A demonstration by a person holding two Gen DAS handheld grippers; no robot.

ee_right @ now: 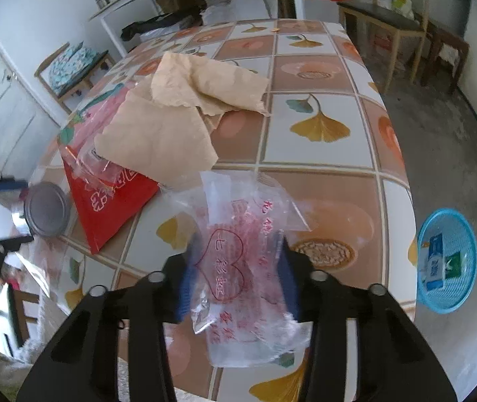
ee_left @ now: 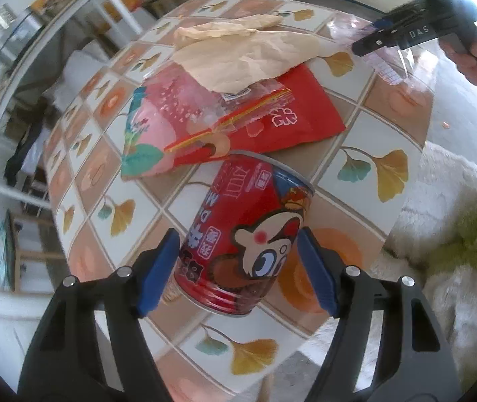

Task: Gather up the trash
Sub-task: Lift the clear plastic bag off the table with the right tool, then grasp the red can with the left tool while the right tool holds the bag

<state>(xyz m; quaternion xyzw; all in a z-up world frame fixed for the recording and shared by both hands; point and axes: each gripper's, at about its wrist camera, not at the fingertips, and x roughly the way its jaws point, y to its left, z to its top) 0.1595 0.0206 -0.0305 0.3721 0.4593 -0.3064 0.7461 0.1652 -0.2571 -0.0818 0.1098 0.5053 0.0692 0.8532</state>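
A red cartoon-printed can (ee_left: 243,234) lies between the blue pads of my left gripper (ee_left: 238,264), which touch its sides and hold it just above the tiled table (ee_left: 365,130). My right gripper (ee_right: 236,273) is shut on a clear plastic bag with red print (ee_right: 241,251), whose loose end trails on the table. A red packet (ee_left: 292,114), a pink snack bag (ee_left: 168,124) and crumpled tan paper (ee_left: 238,53) lie piled mid-table. The right gripper also shows in the left wrist view (ee_left: 385,38). The can's grey end shows in the right wrist view (ee_right: 45,209).
A blue mesh basket (ee_right: 448,264) with cartons in it stands on the floor to the right of the table. Wooden chairs (ee_right: 399,30) stand beyond the table's far right. A white shelf unit (ee_left: 70,16) is at the back. A fluffy pale rug (ee_left: 456,234) lies beside the table.
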